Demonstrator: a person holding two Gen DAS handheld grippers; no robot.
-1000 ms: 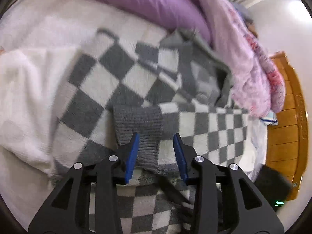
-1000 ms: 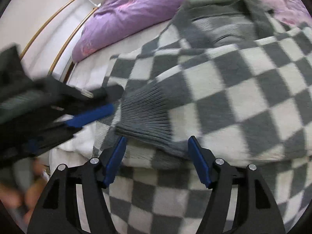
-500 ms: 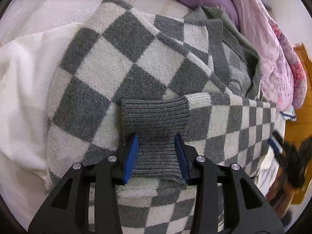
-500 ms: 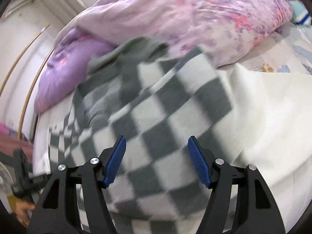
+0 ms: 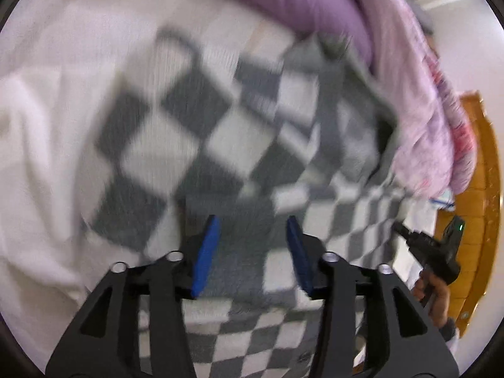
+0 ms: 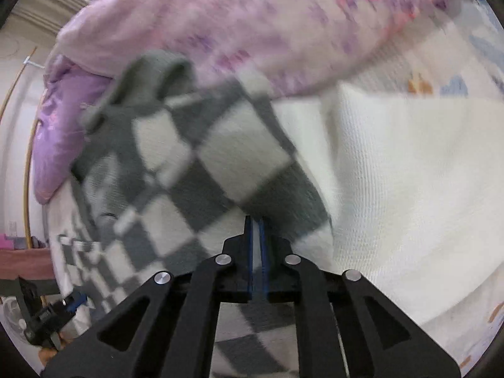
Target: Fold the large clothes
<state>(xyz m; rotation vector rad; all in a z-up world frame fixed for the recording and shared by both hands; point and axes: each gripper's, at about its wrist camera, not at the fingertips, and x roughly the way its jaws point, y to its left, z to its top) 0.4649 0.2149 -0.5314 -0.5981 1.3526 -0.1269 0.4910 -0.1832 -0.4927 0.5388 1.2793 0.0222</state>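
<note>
The checkered sweater (image 5: 195, 145) covers the middle of the bed, hemmed by the purple pillow (image 5: 283, 3) and pink quilt (image 6: 252, 22) behind — open room lies only over the white blanket (image 6: 409, 173) alongside.

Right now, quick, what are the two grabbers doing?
Left gripper: open, jaws on either side of the checkered sweater's grey cuff, not squeezing it.
Right gripper: closed, pinching the sweater's edge.

Grey-and-white checkered sweater (image 5: 201, 145), plain grey ribbed cuff (image 5: 249, 220). White knit blanket (image 6: 409, 173). Purple pillow (image 5: 283, 3), pink floral duvet (image 6: 252, 22). Black grippers, blue pads (image 5: 206, 252). Orange-brown wooden bed frame (image 5: 485, 170).
</note>
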